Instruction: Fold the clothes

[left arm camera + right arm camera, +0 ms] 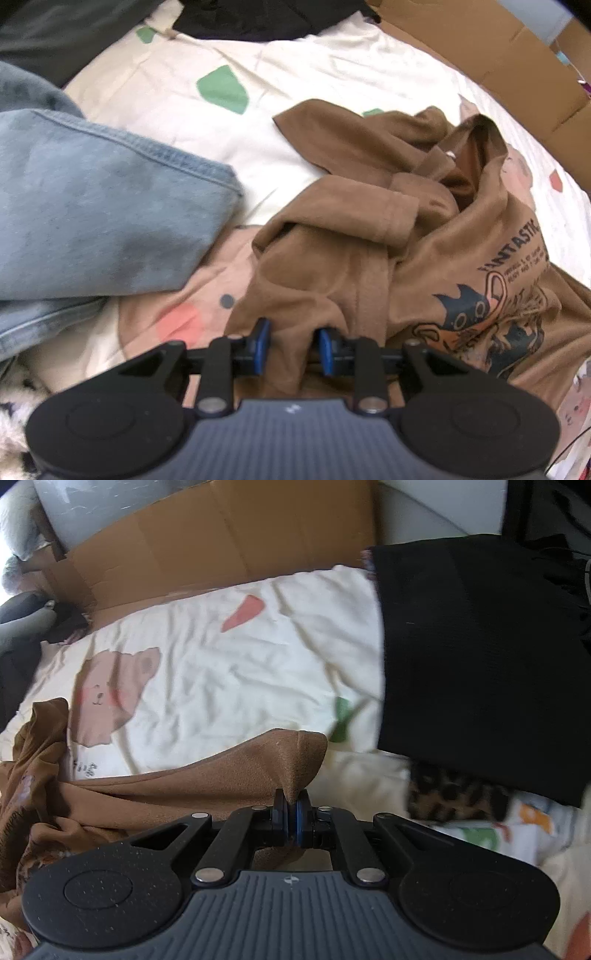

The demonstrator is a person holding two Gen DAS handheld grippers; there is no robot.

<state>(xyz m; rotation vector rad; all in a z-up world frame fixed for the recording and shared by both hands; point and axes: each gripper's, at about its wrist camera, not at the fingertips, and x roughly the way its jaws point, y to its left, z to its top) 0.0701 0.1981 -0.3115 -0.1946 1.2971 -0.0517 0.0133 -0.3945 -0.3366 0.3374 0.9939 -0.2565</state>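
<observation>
1. Left wrist view: the largest thing is the bed, covered by a cream bedsheet printed with green, pink and bear shapes (pixel 332 74), which serves as the folding surface.
2. A flattened brown cardboard box (pixel 517 62) stands along the far edge of the bed; nothing is seen inside it.
3. A pair of faded blue denim jeans (pixel 92 206) lies bunched on the left of that view, near the shirt but apart from it, probably waiting its turn.
4. A folded black knit garment (pixel 480 664) lies on the sheet in the right wrist view, with a leopard-print fabric (pixel 454 797) peeking out beneath its near edge.
5. The brown cotton T-shirt with a dark cartoon print (pixel 369 236) lies crumpled in the middle of the bed, still unfolded.
6. The left tool (pixel 294 345) has a thick bunch of the shirt's cloth between its blue pads, partly closed and grasping it, likely to anchor one end.
7. The right tool (pixel 292 812) is clenched tight on a corner of the same shirt, which rises in a taut ridge from its jaws; I judge it is being pulled out to spread the shirt flat before folding.
</observation>
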